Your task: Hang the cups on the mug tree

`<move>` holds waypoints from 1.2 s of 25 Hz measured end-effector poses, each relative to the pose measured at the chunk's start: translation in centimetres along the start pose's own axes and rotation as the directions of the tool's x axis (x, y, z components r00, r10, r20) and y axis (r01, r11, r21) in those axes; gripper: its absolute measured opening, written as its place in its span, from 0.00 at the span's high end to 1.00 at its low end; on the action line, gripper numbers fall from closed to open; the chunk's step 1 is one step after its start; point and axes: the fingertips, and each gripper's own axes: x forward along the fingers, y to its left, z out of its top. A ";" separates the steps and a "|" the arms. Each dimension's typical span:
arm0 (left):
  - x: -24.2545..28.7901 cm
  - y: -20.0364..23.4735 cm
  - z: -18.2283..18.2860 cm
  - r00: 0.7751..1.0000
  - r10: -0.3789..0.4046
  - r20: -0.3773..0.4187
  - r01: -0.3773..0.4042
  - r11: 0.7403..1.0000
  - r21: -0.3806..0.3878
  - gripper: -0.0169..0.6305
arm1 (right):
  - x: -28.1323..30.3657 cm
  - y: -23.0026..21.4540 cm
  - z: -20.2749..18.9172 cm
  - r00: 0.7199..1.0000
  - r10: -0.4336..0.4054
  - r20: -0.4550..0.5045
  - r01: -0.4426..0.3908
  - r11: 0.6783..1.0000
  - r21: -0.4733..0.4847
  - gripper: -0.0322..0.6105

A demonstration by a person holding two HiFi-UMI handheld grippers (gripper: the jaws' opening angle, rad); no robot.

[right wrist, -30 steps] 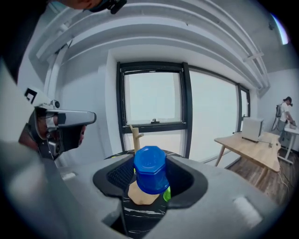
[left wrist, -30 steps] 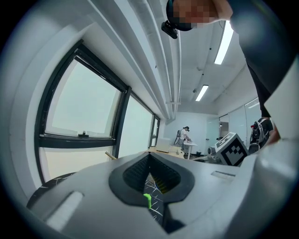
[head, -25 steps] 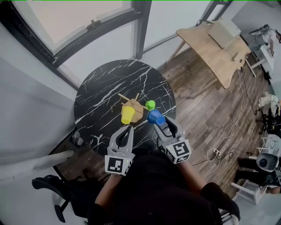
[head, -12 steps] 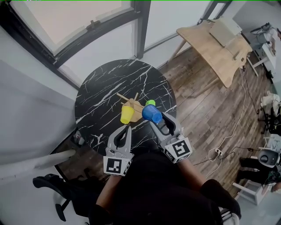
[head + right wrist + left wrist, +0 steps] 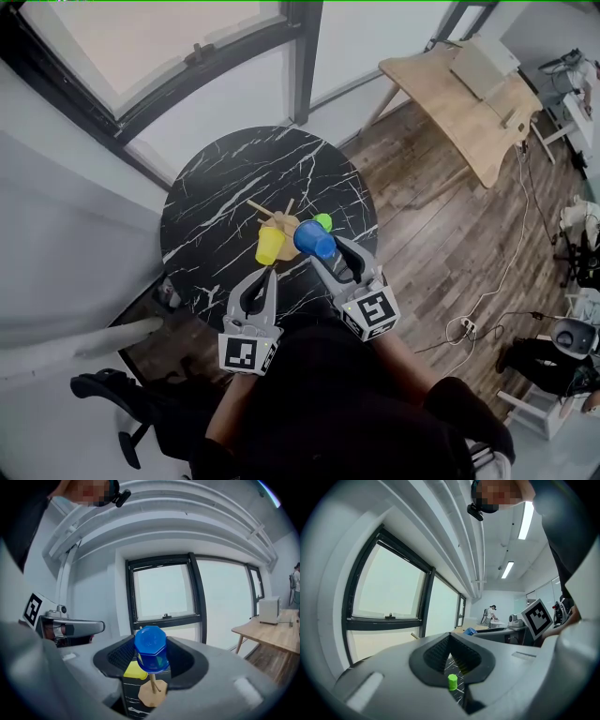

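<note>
The blue cup (image 5: 313, 240) is clamped in the right gripper's (image 5: 323, 251) jaws beside the tree (image 5: 286, 223). Next, a free peg (image 5: 261, 207) must be caught. The left gripper's (image 5: 267, 274) jaws are closed and empty.

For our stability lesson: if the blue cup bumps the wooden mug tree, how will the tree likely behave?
Probably tips easily: the mug tree has a thin stem on a small base. The yellow cup seems to hang on one side, likely making it lopsided. The marble table looks smooth, so the tree may slide.
</note>
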 end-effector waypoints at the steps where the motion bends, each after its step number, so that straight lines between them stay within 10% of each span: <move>1: 0.0 0.0 -0.1 1.000 0.002 -0.003 -0.002 1.000 0.000 0.97 | 0.3 0.0 -0.1 1.000 0.004 -0.002 -0.004 1.000 0.000 0.63; 30: 0.8 0.9 -0.4 0.999 0.027 -0.018 -0.027 1.000 -0.002 0.97 | 3.4 -0.2 -4.3 0.993 0.041 -0.110 -0.038 0.999 0.028 0.62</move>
